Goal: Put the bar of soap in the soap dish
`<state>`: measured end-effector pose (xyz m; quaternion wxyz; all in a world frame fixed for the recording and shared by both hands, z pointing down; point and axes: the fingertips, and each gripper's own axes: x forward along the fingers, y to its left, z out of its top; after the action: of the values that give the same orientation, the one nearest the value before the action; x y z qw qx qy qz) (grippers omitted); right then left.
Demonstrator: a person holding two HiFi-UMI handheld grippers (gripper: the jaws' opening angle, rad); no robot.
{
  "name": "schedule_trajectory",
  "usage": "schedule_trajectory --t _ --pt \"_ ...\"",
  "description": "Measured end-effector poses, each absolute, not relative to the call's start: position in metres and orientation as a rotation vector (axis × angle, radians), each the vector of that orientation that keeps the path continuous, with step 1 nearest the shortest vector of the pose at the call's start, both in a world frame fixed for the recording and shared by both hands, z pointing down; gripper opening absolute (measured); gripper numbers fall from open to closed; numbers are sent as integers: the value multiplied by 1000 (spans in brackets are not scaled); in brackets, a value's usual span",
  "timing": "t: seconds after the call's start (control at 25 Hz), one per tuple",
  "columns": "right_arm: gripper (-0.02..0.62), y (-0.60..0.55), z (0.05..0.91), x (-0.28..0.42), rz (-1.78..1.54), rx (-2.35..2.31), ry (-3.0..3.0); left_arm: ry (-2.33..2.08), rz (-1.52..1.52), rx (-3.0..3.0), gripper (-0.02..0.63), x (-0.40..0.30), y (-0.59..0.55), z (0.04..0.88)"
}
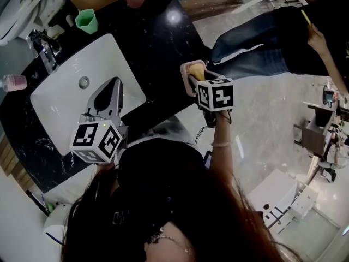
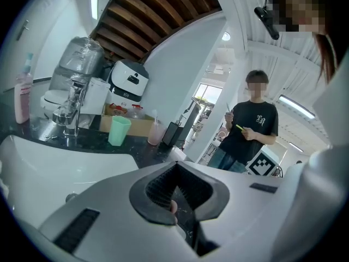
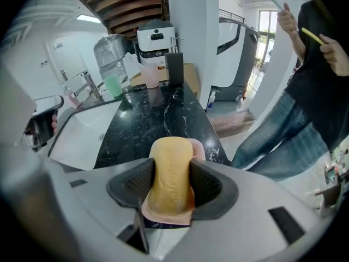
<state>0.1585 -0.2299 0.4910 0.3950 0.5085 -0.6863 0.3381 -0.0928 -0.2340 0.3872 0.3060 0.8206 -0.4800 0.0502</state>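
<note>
A: Where is the bar of soap [image 3: 170, 171]?

B: It is clamped between the jaws of the right gripper [image 3: 172, 165]. The pink soap dish [image 3: 163, 214] shows just beneath and behind it, above the edge of the black countertop [image 3: 158, 119].

A: And the left gripper [image 2: 175, 165]?

B: Its jaws are together with nothing between them. It hangs over the white sink [image 1: 65, 100].

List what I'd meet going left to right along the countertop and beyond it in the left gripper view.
pink bottle → chrome faucet → green cup → pink cup → black pump dispenser → person in a black shirt, standing past the counter's end
</note>
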Motion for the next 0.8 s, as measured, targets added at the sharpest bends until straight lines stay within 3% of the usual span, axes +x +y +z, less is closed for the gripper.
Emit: schedule_trajectory --t 0.8 --pt "198 -232 504 161 902 1241 -1732 -1247 181 2141 -5 -83 -238 402"
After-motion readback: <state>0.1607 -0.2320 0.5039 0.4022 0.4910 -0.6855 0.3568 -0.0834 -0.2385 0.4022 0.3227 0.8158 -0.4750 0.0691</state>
